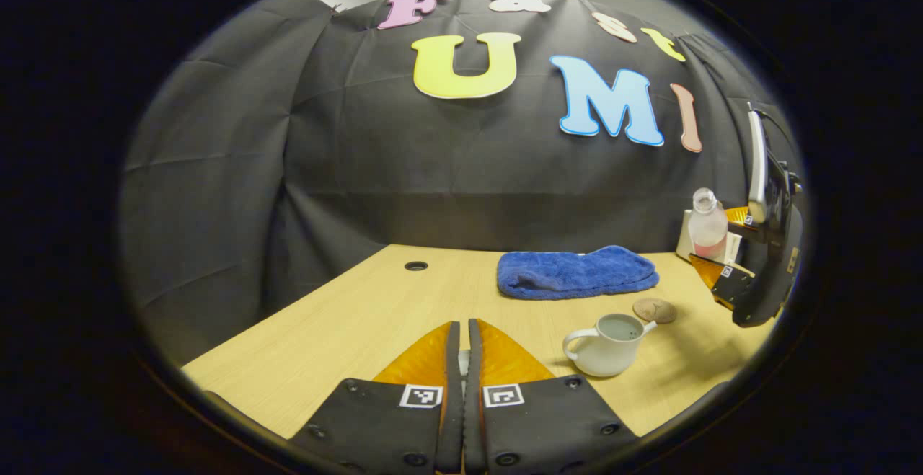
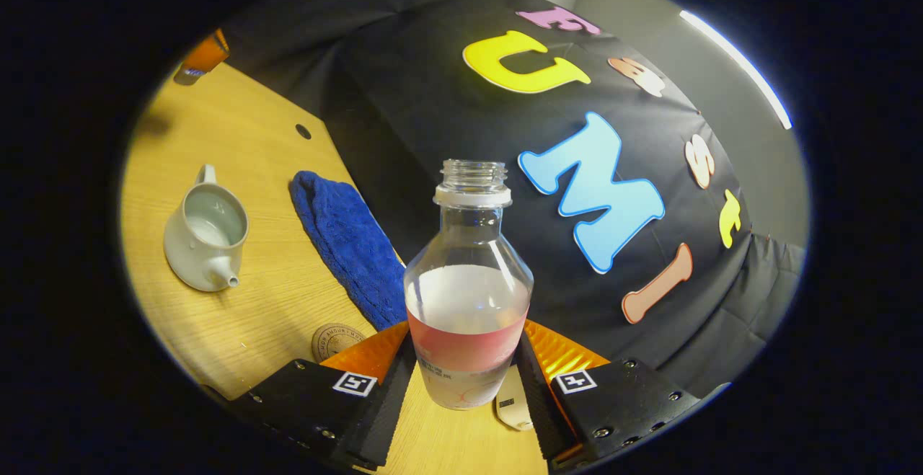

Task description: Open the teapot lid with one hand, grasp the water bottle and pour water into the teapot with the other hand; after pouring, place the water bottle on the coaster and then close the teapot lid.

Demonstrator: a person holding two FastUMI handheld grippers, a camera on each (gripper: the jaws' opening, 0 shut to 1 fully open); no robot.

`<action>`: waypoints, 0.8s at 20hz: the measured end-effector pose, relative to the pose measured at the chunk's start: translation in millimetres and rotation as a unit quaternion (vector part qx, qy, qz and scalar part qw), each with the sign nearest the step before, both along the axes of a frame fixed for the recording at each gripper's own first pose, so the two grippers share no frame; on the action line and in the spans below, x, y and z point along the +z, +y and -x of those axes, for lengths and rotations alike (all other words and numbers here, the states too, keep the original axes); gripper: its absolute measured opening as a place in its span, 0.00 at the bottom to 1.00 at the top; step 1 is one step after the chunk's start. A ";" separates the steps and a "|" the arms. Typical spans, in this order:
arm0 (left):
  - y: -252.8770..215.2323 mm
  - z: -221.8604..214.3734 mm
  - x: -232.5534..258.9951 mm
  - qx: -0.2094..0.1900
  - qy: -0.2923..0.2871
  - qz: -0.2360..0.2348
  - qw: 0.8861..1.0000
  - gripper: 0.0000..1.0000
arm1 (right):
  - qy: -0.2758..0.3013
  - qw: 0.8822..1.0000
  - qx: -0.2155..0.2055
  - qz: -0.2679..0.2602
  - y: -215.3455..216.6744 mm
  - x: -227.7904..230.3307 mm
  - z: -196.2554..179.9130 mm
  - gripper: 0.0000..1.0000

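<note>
the right tongs (image 2: 465,381) grip the uncapped water bottle (image 2: 469,295) above the table (image 2: 267,302). the lidless teapot (image 2: 205,230) stands near the blue towel (image 2: 346,244) and coaster (image 2: 335,340). the left tongs (image 1: 461,360) sit closed, apart.

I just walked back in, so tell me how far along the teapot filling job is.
Done: the teapot stands open with some water in it. In hand: the right tongs grip the uncapped, partly full water bottle upright. Left: setting the bottle on the coaster and closing the lid. The left tongs are shut, but I cannot tell whether they hold it.
</note>
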State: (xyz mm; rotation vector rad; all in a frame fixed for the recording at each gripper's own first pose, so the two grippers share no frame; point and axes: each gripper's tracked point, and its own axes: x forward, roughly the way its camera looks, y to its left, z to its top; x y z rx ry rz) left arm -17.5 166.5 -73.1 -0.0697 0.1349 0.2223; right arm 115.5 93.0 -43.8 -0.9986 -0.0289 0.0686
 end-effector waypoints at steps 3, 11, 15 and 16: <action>-0.3 1.3 -1.0 0.005 0.002 0.007 1.000 0.07 | -0.014 0.998 0.004 0.067 9.0 -4.9 -3.8 0.75; 0.8 1.9 -1.9 0.014 0.008 0.018 1.000 0.07 | -0.078 0.967 0.039 0.238 42.3 -13.2 -1.3 0.75; 1.2 2.6 -2.7 0.020 0.010 0.021 1.000 0.07 | -0.089 0.952 0.053 0.288 53.5 -17.6 -1.5 0.74; 1.5 2.5 -2.5 0.021 0.011 0.022 0.999 0.07 | -0.092 0.947 0.056 0.301 55.3 -14.9 -1.3 0.75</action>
